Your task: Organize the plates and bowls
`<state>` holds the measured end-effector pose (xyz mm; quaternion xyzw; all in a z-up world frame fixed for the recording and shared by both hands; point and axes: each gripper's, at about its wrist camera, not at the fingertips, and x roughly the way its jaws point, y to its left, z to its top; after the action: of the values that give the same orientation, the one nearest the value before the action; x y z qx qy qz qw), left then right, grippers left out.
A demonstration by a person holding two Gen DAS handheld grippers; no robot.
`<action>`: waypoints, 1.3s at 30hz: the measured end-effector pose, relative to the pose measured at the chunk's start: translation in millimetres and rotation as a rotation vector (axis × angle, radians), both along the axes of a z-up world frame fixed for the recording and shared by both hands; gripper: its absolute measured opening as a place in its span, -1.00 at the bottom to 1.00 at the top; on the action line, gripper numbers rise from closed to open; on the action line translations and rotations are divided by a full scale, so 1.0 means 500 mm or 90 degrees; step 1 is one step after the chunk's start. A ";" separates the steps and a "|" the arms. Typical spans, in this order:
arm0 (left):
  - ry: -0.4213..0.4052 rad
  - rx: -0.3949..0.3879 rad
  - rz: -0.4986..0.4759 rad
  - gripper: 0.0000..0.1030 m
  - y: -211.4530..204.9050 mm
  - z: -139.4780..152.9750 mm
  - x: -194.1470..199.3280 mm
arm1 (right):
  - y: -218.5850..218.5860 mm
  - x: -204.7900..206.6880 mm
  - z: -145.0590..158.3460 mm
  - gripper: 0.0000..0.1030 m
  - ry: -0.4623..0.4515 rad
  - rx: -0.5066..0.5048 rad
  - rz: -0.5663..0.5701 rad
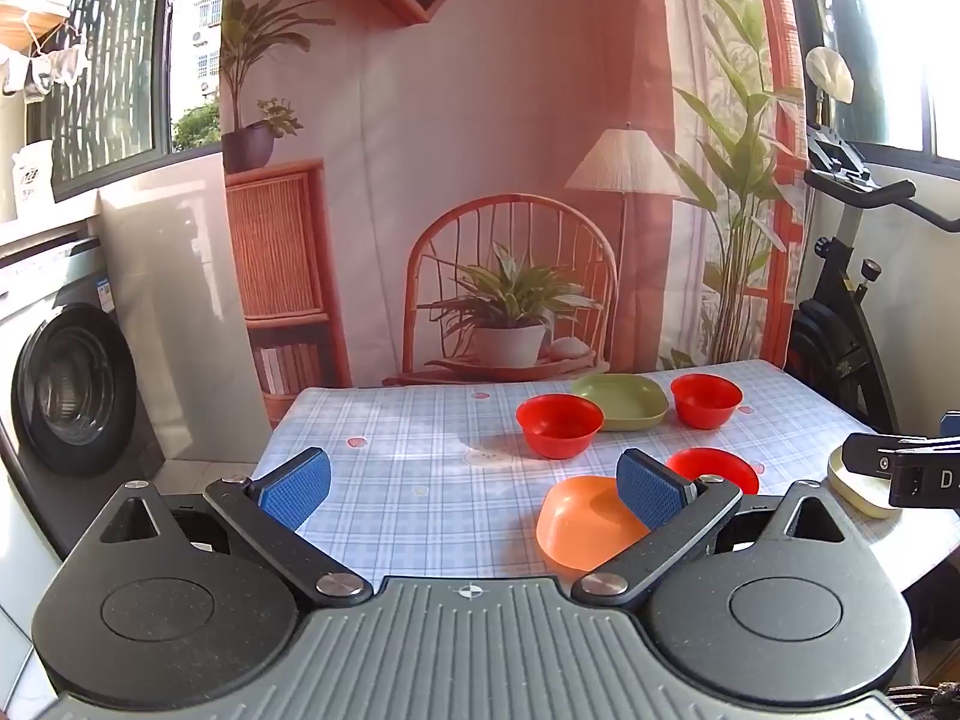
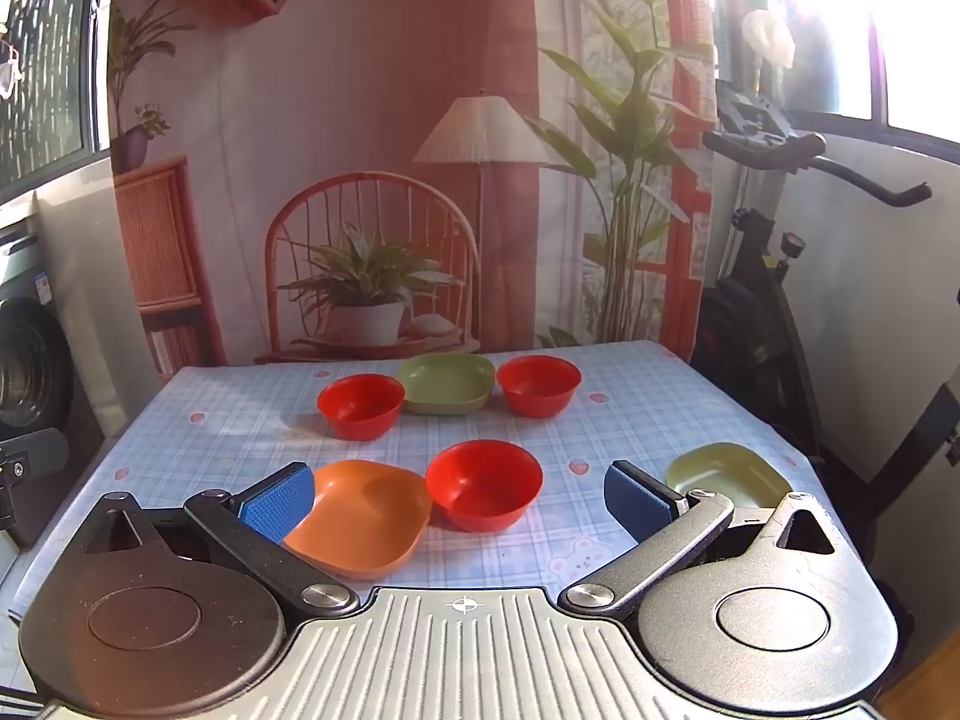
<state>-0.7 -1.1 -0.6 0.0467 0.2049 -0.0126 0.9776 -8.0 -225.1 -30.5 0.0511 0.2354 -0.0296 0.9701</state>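
On the checked tablecloth lie three red bowls, two green plates and an orange plate. In the right wrist view, the near red bowl sits by the orange plate, two red bowls flank a green plate at the back, and a second green plate lies near right. My right gripper is open and empty above the near edge. My left gripper is open and empty, left of the orange plate; the right gripper's body shows at its right.
A washing machine stands left of the table. An exercise bike stands at the right. A printed backdrop hangs behind the table's far edge.
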 end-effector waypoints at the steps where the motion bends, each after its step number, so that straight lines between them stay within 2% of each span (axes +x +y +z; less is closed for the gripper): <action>1: 0.000 0.000 0.000 0.99 0.000 0.000 0.000 | 0.000 0.000 0.000 1.00 0.000 0.000 0.000; 39: -0.002 0.001 -0.001 0.99 0.004 0.003 -0.004 | 0.001 -0.002 0.001 1.00 0.002 -0.002 0.002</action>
<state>-2.7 0.8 0.7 0.0477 0.2031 -0.0131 0.9779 -9.1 -224.6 -29.8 0.0490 0.2366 -0.0287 0.9699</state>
